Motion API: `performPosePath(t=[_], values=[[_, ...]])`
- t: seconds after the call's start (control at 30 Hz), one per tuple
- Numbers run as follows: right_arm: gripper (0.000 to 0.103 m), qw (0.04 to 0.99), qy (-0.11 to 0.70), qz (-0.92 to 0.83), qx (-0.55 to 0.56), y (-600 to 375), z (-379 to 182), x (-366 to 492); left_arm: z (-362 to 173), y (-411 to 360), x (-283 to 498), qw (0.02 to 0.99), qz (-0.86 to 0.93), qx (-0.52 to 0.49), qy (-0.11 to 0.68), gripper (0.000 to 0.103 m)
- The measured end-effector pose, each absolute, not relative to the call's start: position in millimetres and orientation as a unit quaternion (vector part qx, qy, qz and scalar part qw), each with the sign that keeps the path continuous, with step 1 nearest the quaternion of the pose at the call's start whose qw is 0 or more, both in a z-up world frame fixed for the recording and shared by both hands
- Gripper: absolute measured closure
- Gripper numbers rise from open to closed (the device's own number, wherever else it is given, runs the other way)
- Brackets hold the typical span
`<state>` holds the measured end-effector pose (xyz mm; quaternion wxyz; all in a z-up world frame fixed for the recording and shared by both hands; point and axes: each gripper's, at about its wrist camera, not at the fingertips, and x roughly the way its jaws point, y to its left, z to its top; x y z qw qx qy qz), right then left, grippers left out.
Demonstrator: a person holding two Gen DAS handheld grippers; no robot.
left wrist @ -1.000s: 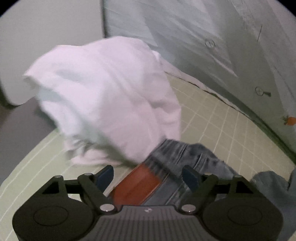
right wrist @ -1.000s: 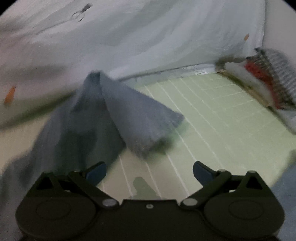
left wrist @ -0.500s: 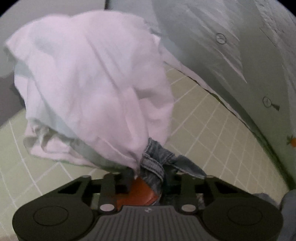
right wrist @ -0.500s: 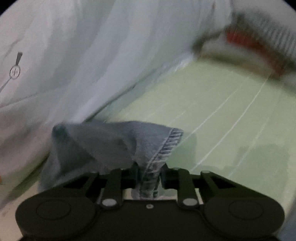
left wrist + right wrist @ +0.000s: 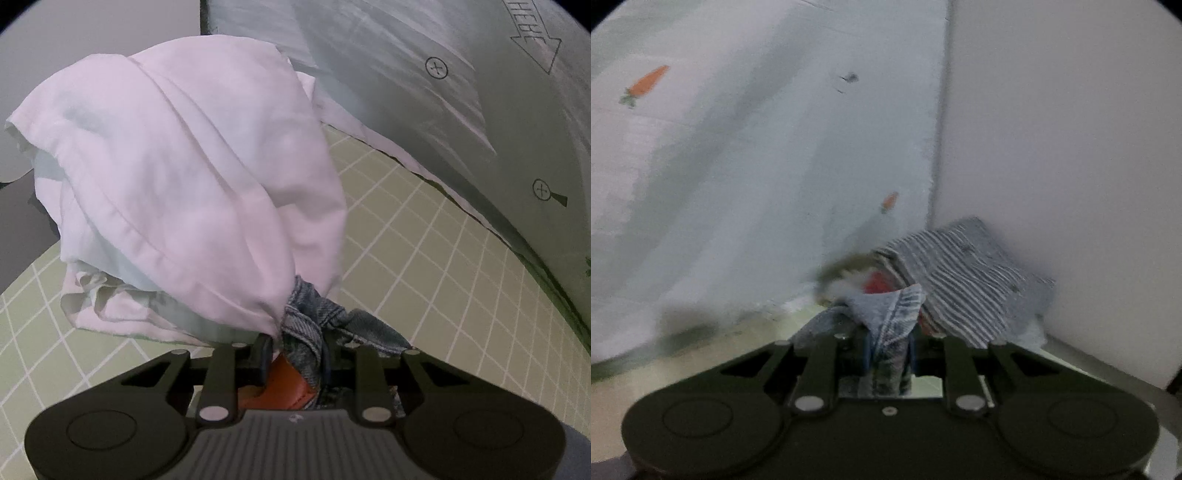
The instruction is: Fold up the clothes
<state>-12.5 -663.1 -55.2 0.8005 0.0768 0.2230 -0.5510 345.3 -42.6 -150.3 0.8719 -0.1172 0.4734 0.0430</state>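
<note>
My left gripper (image 5: 295, 347) is shut on the waistband of blue jeans (image 5: 314, 325), by its brown leather patch (image 5: 284, 384). A crumpled white garment (image 5: 192, 192) lies just beyond the fingers and touches the jeans. My right gripper (image 5: 890, 347) is shut on a hemmed edge of the jeans (image 5: 894, 314), which stands up between the jaws. The rest of the jeans is hidden below both grippers.
A green gridded mat (image 5: 424, 258) covers the table. A pale printed sheet (image 5: 443, 92) hangs along the back. A striped folded garment (image 5: 964, 273) on a pile with a red item (image 5: 875, 284) sits in the right corner against a white wall (image 5: 1071, 147).
Both grippers went from open to shut on the jeans. The right gripper then swung right and lifted, so the striped pile is now straight ahead. The left view shifted slightly.
</note>
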Motion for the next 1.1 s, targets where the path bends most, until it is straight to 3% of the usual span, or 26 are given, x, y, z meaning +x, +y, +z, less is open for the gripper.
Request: performPosePath(t=[0.07, 0.17, 0.23, 0.27, 0.3, 0.33, 0.4, 0.43, 0.57, 0.87, 1.1], values=[[0.08, 0.777, 0.279, -0.558, 0.08, -674.5, -73.7, -13.8, -150.5, -42.5, 345.6, 0.871, 0.045, -0.115, 0.475, 0.072], [0.066, 0.741, 0.347, -0.567, 0.099, -681.6, -100.7, -15.4, -148.7, -43.1, 345.3, 0.87, 0.046, -0.109, 0.478, 0.069], [0.046, 0.723, 0.375, -0.57, 0.108, -681.2, -114.5, -17.7, -144.5, -43.9, 343.4, 0.869, 0.048, -0.104, 0.481, 0.065], [0.04, 0.725, 0.371, -0.571, 0.105, -675.1, -116.1, -19.5, -142.1, -44.1, 341.7, 0.869, 0.049, -0.103, 0.481, 0.063], [0.031, 0.732, 0.364, -0.568, 0.099, -669.2, -115.9, -19.4, -138.4, -45.0, 339.1, 0.87, 0.052, -0.1, 0.48, 0.058], [0.026, 0.741, 0.355, -0.562, 0.093, -664.0, -115.0, -18.4, -134.9, -46.5, 336.3, 0.871, 0.055, -0.095, 0.479, 0.054], [0.021, 0.763, 0.343, -0.541, 0.088, -669.5, -111.9, -13.5, -125.9, -51.2, 327.9, 0.877, 0.052, -0.088, 0.47, 0.036], [0.018, 0.774, 0.34, -0.527, 0.091, -675.9, -112.6, -7.7, -121.2, -53.7, 323.6, 0.88, 0.049, -0.084, 0.465, 0.034], [0.013, 0.803, 0.343, -0.475, 0.107, -699.6, -128.7, 10.4, -99.4, -80.7, 296.5, 0.894, 0.017, -0.053, 0.444, 0.021], [0.009, 0.791, 0.344, -0.477, 0.168, -763.1, -164.8, -0.7, -62.7, -160.3, 225.3, 0.908, -0.073, 0.008, 0.412, 0.016], [0.016, 0.805, 0.373, -0.406, 0.219, -759.4, -185.4, -46.4, -62.7, -232.1, 167.5, 0.895, -0.123, 0.023, 0.428, 0.016]])
